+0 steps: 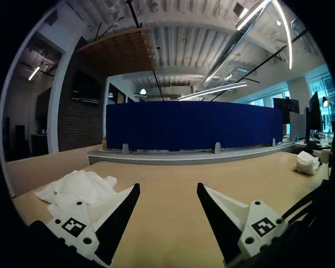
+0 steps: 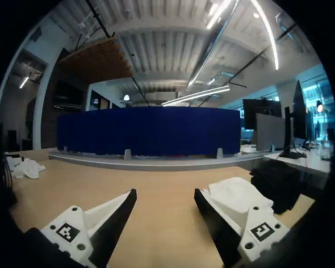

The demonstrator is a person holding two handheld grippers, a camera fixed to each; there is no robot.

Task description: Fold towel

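Left claw (image 1: 167, 185): released. Both fingers are spread wide over bare tabletop (image 1: 176, 214), with nothing between them.

Right claw (image 2: 165, 191): released. The fingers are parted to a similar width and nothing is gripped.

Tabletop: light wood, running back to a grey ledge that carries a dark blue partition (image 1: 190, 125).

Task item, left gripper view: a crumpled white towel (image 1: 78, 187) lies in a loose heap on the tabletop at the left. It sits just beyond the left finger, which overlaps its near edge. Whether the finger touches it cannot be told. A smaller white bundle (image 1: 307, 161) rests well apart, at the far right of the tabletop near its edge.

Task item, right gripper view: a white folded towel (image 2: 234, 192) lies flat on the tabletop directly behind the right finger, which covers its near part. Contact cannot be told. Just beside it, to the right, sits a black fabric heap (image 2: 277, 181). A white rumpled cloth (image 2: 28, 169) lies far left on the tabletop, well apart from both fingers. Whether these cloths are the same ones noted in the left gripper view cannot be told.

Surroundings: computer monitors (image 2: 268, 120) stand on a neighbouring desk to the right. Strip lights (image 2: 265, 27) run along an exposed ceiling.
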